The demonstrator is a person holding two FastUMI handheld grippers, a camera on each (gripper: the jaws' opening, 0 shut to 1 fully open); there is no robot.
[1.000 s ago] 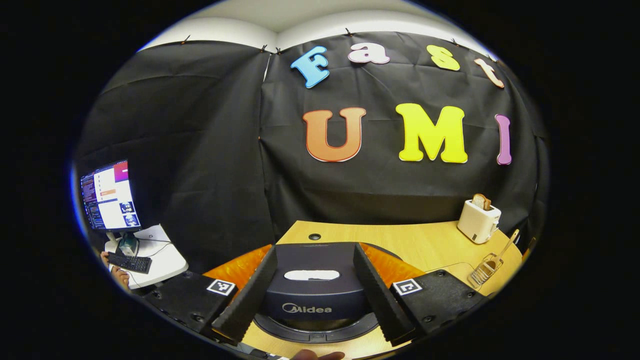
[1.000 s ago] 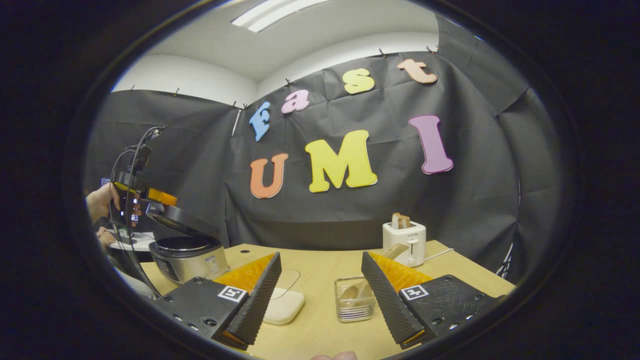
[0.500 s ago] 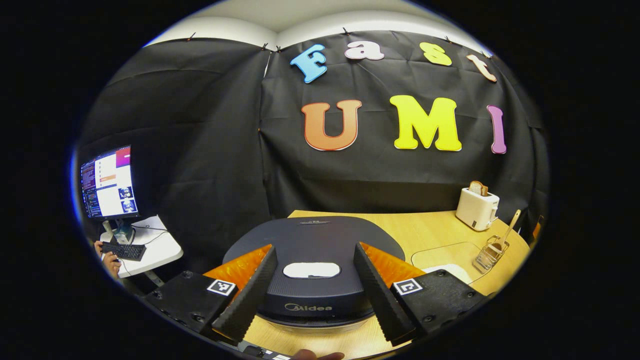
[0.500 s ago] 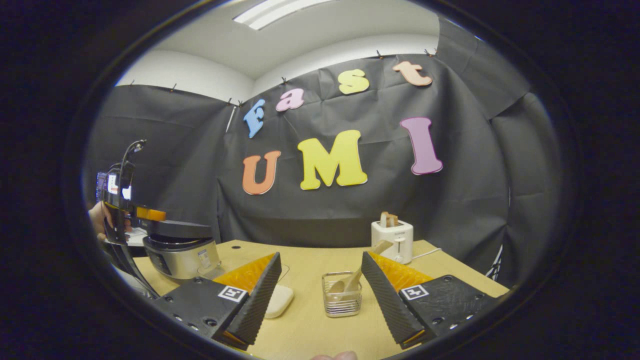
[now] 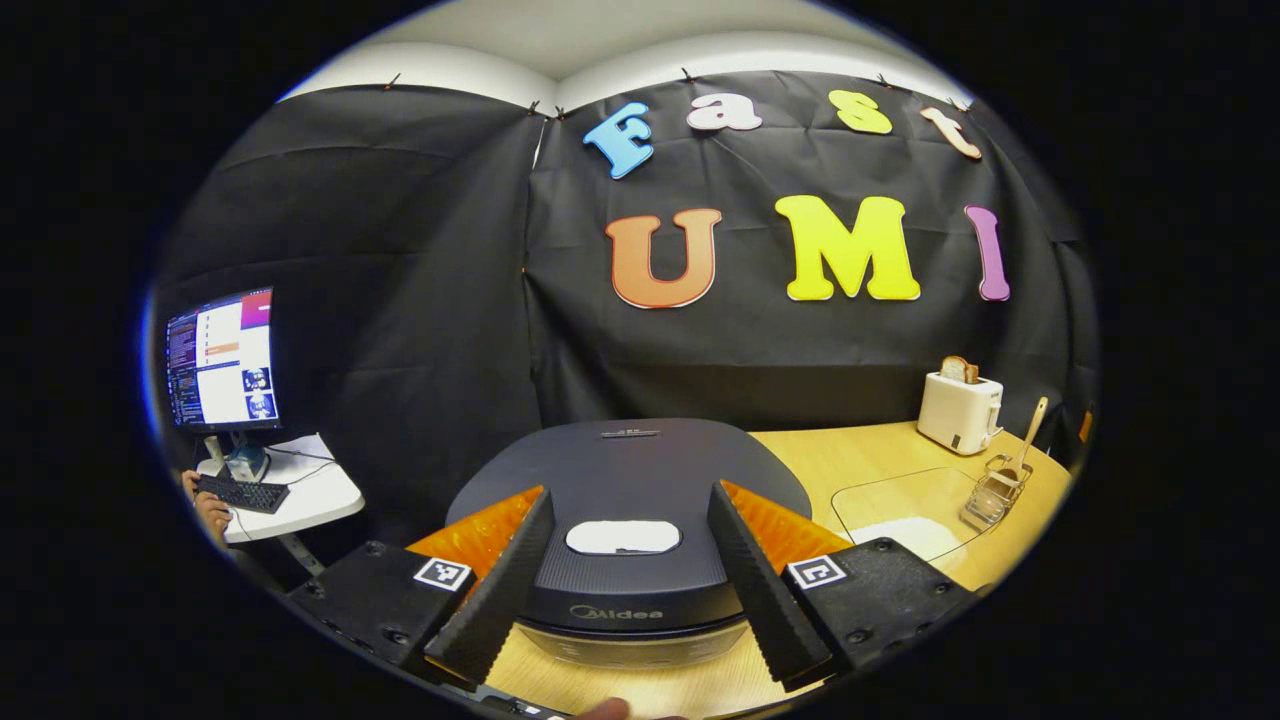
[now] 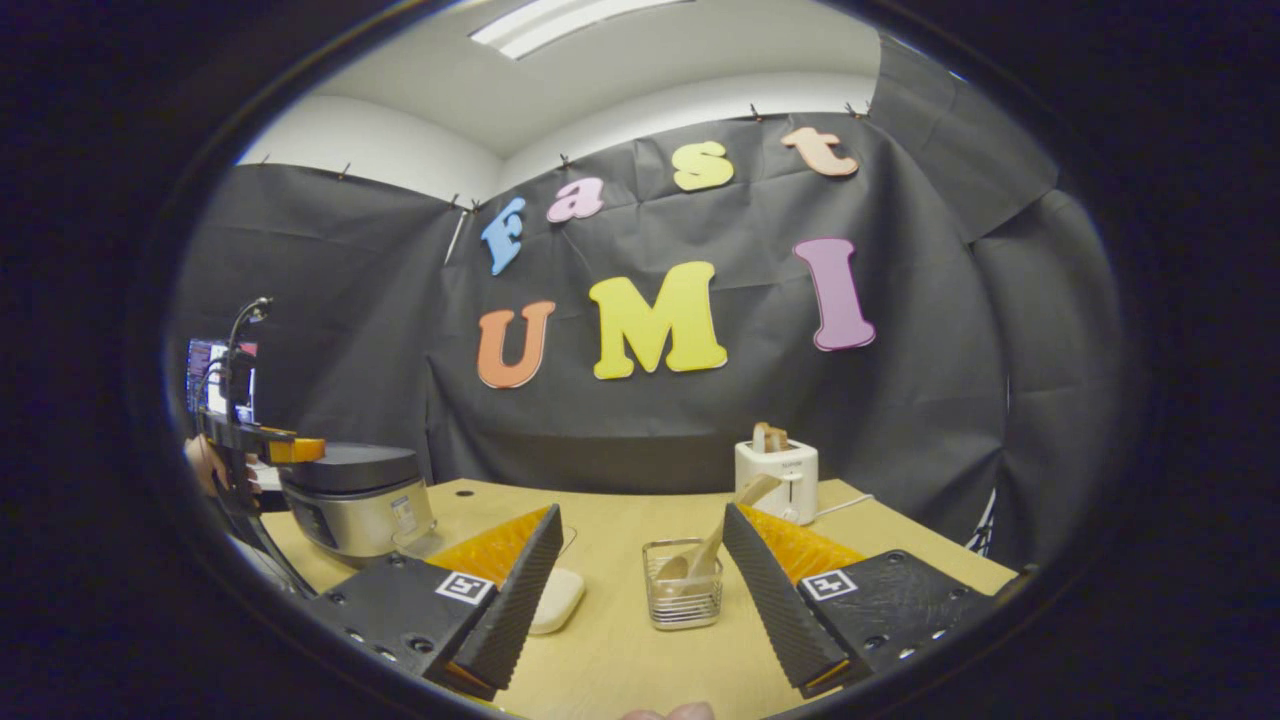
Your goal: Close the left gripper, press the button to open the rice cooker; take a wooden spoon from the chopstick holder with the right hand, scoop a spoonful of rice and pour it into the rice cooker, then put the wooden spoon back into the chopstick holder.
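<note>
Lid first: the rice cooker (image 5: pixel 625 500) lid stood raised a second ago and half a second ago was nearly down; now it lies flat on the body, seen in both views. By these pictures the cooker is closed, so the opening press is yet to be made. The right gripper view has drifted a little, so the holder now sits more central between its fingers.

Handling, largest to smallest:
- Rice cooker: sits at the left end of the table (image 5: pixel 860 465), a heavy, rigid body that will likely not shift under a press. The lid is smooth and probably sprung. Do not grip it; push the pale oval button (image 5: pixel 622 537) with closed fingertips.
- Chopstick holder (image 6: pixel 683 597): a light wire basket, mid-table, in front of the toaster (image 6: pixel 776 480). It could tip or slide if you drag the spoon sideways, so lift straight along the handle.
- Wooden spoon (image 6: pixel 705 552): stiff, light, a bit slick. It leans right with the bowl down in the basket. Take it on the upper handle, clear of the wire.

Gripper state:
- Left gripper (image 5: pixel 630 570): fingers spread wide either side of the button, holding nothing. Whether it touches the lid I cannot tell.
- Right gripper (image 6: pixel 640 590): fingers wide apart, empty, hovering above the table with the holder just ahead between them.
</note>
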